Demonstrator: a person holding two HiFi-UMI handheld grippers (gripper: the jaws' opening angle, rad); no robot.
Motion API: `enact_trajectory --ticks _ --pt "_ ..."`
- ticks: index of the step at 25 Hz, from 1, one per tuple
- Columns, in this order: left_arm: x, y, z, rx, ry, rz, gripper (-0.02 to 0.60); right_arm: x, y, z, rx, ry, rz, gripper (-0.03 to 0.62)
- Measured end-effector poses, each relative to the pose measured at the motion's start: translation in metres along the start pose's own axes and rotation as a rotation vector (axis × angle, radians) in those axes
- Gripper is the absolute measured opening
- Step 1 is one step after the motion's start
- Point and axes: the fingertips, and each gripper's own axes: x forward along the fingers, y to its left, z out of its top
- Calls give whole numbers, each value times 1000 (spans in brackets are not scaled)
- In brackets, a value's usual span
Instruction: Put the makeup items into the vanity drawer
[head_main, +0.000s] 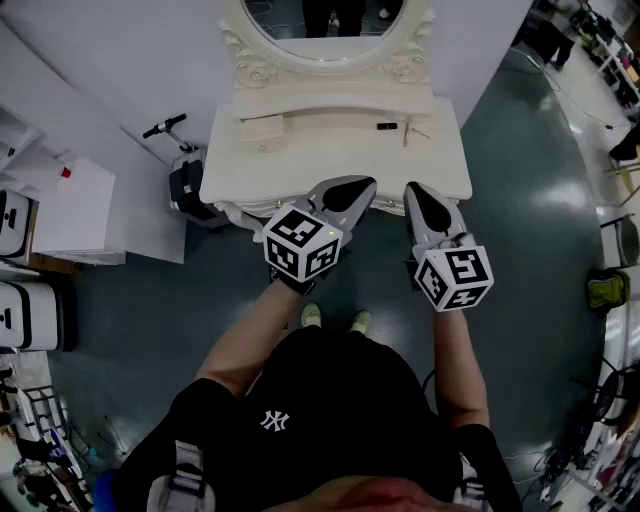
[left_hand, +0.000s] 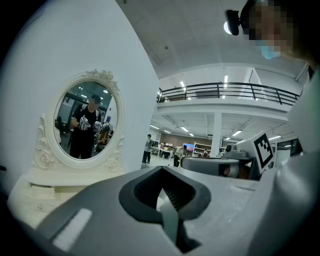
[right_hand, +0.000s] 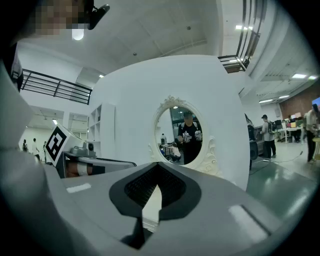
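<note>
2 tongs we hold near the surface (head_main: 330, 160) front edge | left tongs (head_main: 358, 188) together, empty | right tongs (head_main: 416, 193) together, empty

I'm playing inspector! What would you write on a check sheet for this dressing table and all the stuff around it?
Surface: white vanity top, mostly bare, under an oval mirror.
Job's things: small dark item and thin stick at the back right of the top; too small to tell what they are.
Clutter: pale box at the back left.
Grippers: left gripper and right gripper both shut, holding nothing, at the vanity's front edge.
Cables: nothing seen.
Surroundings: scooter left of the vanity, white cabinet further left, dark floor.
</note>
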Motion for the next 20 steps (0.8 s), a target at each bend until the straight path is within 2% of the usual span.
enact_trajectory --ticks 13,20 --pt "17 -15 -2 0 7 16 0 -9 -18 0 7 -1 17 18" --pt "37 -15 -3 10 25 41 0 -12 -51 8 174 -61 76 23"
